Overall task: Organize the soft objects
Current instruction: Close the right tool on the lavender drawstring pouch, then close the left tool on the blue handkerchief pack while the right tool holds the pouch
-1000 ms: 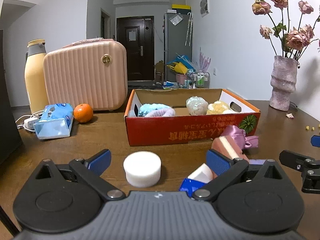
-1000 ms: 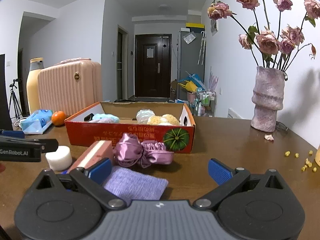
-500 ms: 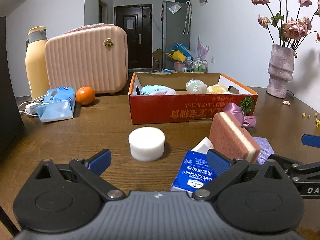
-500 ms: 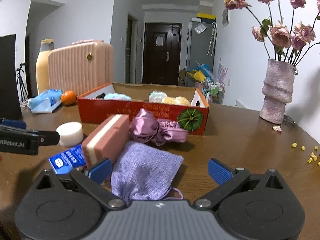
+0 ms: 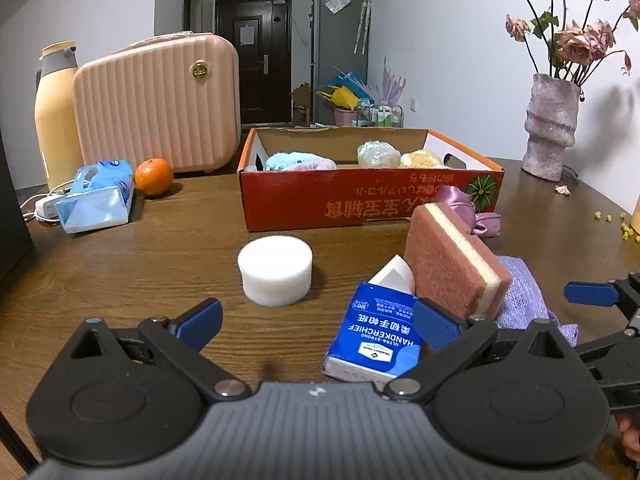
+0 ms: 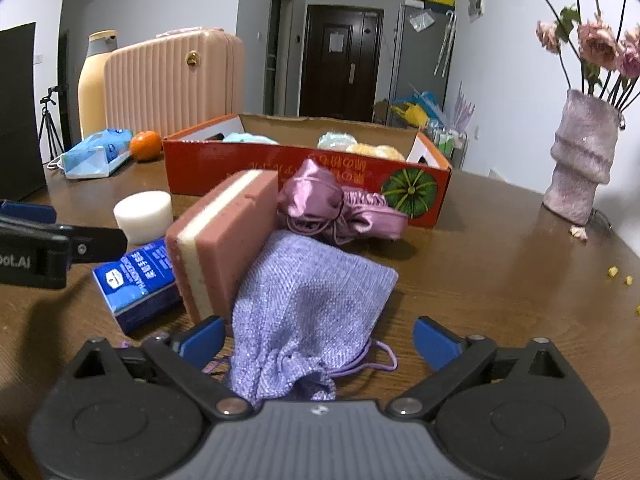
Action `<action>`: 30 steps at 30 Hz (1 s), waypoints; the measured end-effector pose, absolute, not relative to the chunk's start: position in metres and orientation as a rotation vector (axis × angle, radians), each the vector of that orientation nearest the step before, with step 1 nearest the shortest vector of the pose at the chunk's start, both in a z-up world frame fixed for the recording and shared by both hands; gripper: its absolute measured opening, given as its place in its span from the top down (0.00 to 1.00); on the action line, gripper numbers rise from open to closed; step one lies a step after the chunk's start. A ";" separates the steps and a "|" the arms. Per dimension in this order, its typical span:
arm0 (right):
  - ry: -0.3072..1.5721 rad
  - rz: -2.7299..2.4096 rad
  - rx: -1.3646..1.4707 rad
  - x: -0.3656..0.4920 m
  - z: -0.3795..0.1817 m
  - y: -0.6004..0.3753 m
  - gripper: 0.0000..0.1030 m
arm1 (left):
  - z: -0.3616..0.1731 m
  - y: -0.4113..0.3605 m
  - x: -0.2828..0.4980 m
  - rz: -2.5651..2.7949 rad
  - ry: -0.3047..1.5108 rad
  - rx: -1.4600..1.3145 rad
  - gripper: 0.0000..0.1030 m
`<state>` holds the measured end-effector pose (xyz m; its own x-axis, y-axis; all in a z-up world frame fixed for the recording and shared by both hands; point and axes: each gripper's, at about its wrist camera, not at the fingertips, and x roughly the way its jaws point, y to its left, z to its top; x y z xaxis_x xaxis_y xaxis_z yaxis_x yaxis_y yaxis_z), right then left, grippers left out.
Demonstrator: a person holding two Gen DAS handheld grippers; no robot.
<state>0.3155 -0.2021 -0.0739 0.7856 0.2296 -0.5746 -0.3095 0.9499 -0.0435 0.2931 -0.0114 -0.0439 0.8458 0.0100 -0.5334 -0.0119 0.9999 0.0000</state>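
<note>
Right wrist view: the right gripper (image 6: 316, 342) has been brought lower and nearer, its wide jaws just narrowed slightly around the untouched lilac pouch (image 6: 308, 300) on the counter (image 6: 500, 280). Left gripper (image 5: 318, 320) stands open. Soft balls (image 5: 378, 154) are held in the red box (image 5: 360, 200).
</note>
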 end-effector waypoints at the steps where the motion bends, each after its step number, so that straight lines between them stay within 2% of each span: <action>1: 0.612 0.292 -0.132 0.318 -0.075 -0.203 0.09 | -0.044 -0.012 0.293 0.010 0.566 -0.003 0.00; 6: 0.649 0.296 -0.105 0.323 -0.078 -0.205 0.21 | -0.045 -0.012 0.293 0.009 0.569 -0.003 0.00; 8: 0.666 0.306 -0.097 0.325 -0.079 -0.206 0.31 | -0.046 -0.012 0.294 0.009 0.573 -0.003 0.00; 12: 0.661 0.315 -0.079 0.325 -0.079 -0.209 0.41 | -0.047 -0.013 0.294 0.006 0.578 -0.001 0.00; 14: 0.657 0.311 -0.073 0.324 -0.079 -0.210 0.53 | -0.047 -0.013 0.294 0.004 0.578 0.000 0.00; 19: 0.638 0.289 -0.054 0.323 -0.076 -0.216 0.69 | -0.048 -0.013 0.295 -0.002 0.581 -0.001 0.00; 30: 0.469 0.208 0.017 0.308 -0.049 -0.242 0.72 | -0.053 -0.018 0.298 -0.027 0.604 0.015 0.00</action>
